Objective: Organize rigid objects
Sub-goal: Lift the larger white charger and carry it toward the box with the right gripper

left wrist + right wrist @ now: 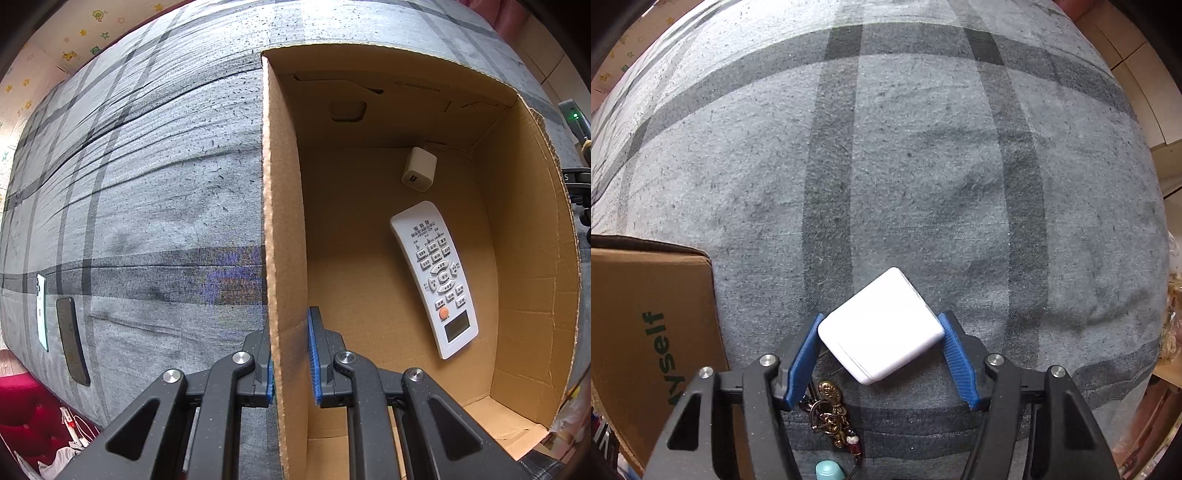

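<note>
An open cardboard box (pixel 280 221) stands on a grey checked bedcover (pixel 147 184). On the box floor lie a white remote control (pixel 434 277) and a small white charger plug (pixel 419 169). My left gripper (pixel 291 332) points down and is shut on the box's left wall, one blue pad inside and one outside. In the right wrist view a white rounded case (pixel 882 328) lies askew on the cover. My right gripper (pixel 881 321) straddles it, and both blue pads touch its opposite corners.
A mint-white phone (pixel 42 310) and a dark phone (pixel 72 339) lie on the cover far left of the box. A bunch of brass keys and charms (pixel 829 413) and a teal cap (pixel 827 470) sit just under the right gripper. The box's outside (pixel 646 314) stands to its left.
</note>
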### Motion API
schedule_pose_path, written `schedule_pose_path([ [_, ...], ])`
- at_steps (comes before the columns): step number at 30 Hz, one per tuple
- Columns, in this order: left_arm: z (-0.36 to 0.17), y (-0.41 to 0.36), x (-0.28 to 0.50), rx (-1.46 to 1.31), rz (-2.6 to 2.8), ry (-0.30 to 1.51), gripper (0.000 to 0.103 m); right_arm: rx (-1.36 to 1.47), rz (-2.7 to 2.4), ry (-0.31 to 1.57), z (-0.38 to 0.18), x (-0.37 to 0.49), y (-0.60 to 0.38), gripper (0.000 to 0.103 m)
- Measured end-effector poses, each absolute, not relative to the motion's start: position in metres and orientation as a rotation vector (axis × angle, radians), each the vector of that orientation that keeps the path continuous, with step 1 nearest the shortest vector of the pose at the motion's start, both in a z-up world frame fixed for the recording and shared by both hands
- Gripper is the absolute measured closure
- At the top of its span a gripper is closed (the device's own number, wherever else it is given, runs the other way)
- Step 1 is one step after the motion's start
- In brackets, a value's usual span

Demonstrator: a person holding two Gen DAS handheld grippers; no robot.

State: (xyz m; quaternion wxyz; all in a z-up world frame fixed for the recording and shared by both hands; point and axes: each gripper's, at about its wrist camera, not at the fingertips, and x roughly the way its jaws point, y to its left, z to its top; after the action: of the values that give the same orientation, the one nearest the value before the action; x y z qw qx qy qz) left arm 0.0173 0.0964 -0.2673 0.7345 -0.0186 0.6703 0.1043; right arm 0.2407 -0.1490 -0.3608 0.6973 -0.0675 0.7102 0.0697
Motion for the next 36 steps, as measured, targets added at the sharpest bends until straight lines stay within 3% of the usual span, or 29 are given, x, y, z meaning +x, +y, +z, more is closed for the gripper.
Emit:
schedule_pose_path([
  [36,-0.264,0.092,0.018,-0.024,0.224,1.466,0.088,-0.265,0.275,1.463,-0.234,0.198,-0.1,0.036],
])
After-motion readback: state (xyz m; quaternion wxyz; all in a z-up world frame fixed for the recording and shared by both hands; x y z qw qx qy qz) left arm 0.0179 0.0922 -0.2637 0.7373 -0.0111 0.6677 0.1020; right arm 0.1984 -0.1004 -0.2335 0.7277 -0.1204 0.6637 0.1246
